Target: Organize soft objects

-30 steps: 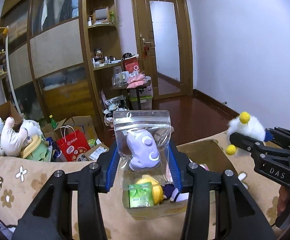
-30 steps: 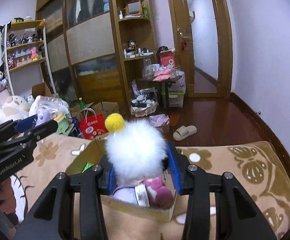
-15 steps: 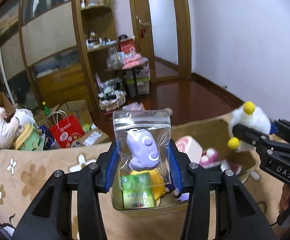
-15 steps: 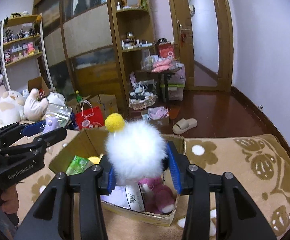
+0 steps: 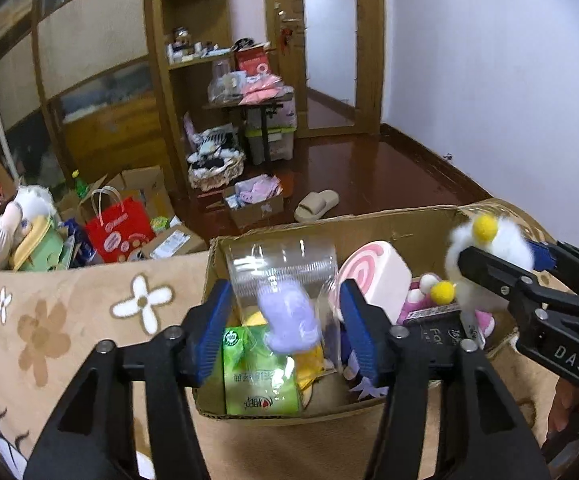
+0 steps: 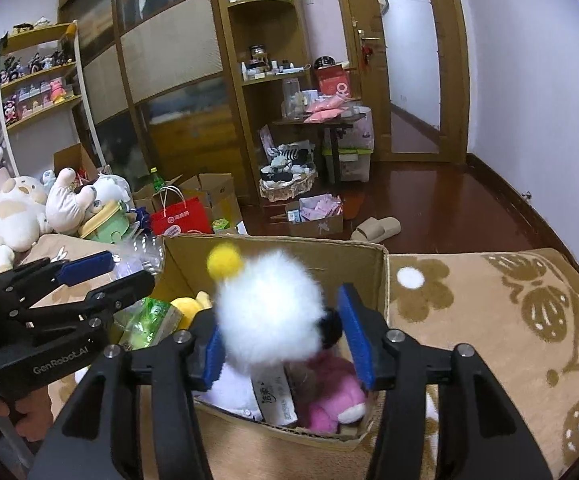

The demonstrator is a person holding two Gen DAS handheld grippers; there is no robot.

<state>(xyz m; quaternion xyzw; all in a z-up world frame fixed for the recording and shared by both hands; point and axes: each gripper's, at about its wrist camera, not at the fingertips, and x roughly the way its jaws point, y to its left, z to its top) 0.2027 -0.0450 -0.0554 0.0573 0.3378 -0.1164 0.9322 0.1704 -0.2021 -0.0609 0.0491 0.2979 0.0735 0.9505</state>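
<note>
An open cardboard box point(image 5: 313, 228) point(image 6: 281, 246) sits on the flowered brown blanket and holds several soft toys. My left gripper point(image 5: 285, 320) has its jaws spread over the box, and the clear bag with a purple plush point(image 5: 287, 312) is blurred and loose between them. My right gripper point(image 6: 285, 336) is also spread over the box, and the white fluffy toy with yellow pom-poms point(image 6: 269, 308) is blurred between its blue pads, apparently touching neither. The white toy point(image 5: 489, 256) and right gripper point(image 5: 501, 272) also show in the left wrist view.
Inside the box lie a green packet point(image 5: 261, 376), a pink swirl cushion point(image 5: 373, 272) and a pink plush point(image 6: 333, 396). Plush toys point(image 6: 21, 208), a red bag point(image 6: 181, 216) and cartons crowd the floor at left. A slipper point(image 6: 375, 228) lies on the wood floor.
Both grippers have moved forward and down over the box and their jaws have opened. The bagged purple plush and the white fluffy toy have come loose and are dropping.
</note>
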